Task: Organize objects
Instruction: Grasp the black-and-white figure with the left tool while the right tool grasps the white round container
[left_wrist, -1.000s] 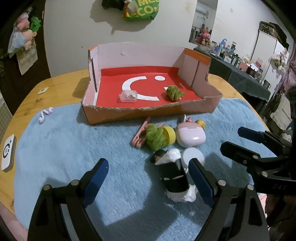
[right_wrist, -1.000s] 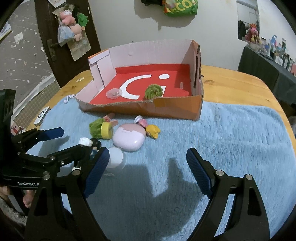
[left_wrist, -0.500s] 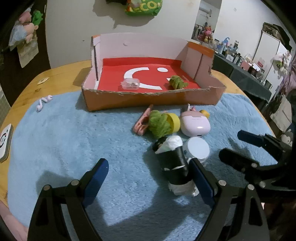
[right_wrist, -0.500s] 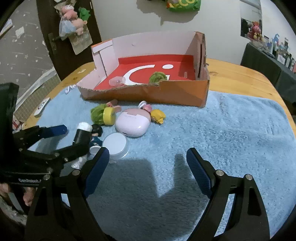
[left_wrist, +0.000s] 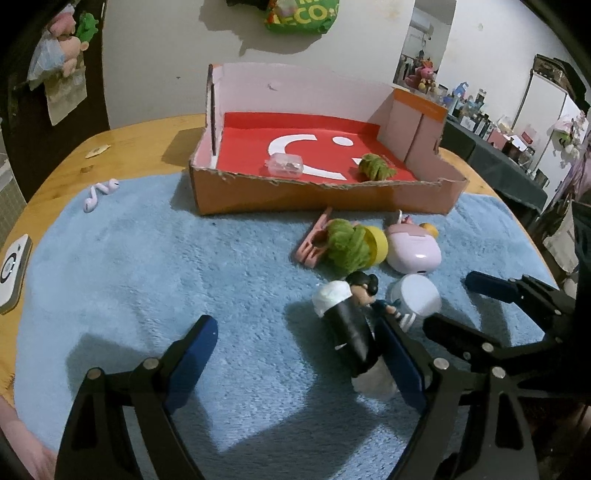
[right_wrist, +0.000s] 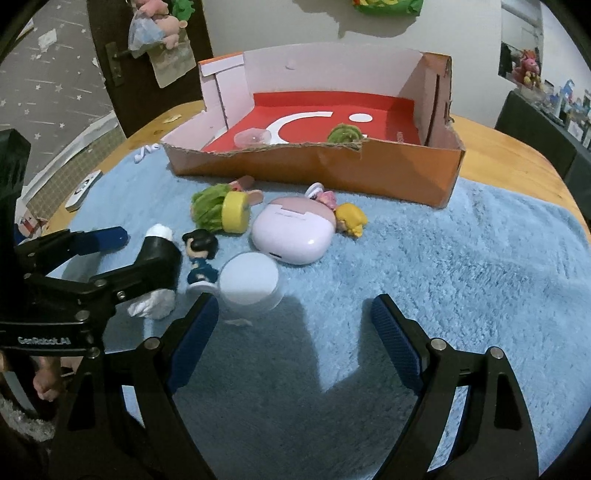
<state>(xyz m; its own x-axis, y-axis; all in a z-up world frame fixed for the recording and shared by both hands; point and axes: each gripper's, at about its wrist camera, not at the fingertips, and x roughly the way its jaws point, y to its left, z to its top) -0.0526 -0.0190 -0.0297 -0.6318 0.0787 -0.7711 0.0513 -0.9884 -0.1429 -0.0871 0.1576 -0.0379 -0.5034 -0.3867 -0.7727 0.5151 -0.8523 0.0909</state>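
An open cardboard box (left_wrist: 325, 201) (right_wrist: 332, 173) with a red floor holds a clear plastic case (left_wrist: 286, 165) and a green yarn ball (left_wrist: 375, 166). In front of it on the blue mat lie a black-and-white roll (left_wrist: 349, 328) (right_wrist: 159, 266), a small black-haired figurine (right_wrist: 201, 254), a white round lid (right_wrist: 251, 278), a pink-white case (right_wrist: 295, 234), a green yarn spool with a yellow end (right_wrist: 221, 210), a pink clip (left_wrist: 314, 243) and a yellow toy (right_wrist: 351, 219). My left gripper (left_wrist: 299, 354) is open, its right finger beside the roll. My right gripper (right_wrist: 295, 332) is open and empty, just before the lid.
White earbuds (left_wrist: 99, 192) lie on the mat's far left. A white device (left_wrist: 11, 269) sits at the wooden table's left edge. The right gripper shows in the left wrist view (left_wrist: 517, 306). Shelves and clutter stand far right.
Both grippers moved forward and lower toward the pile of objects. The left gripper's right finger now sits against the black-and-white roll. Both stay open.
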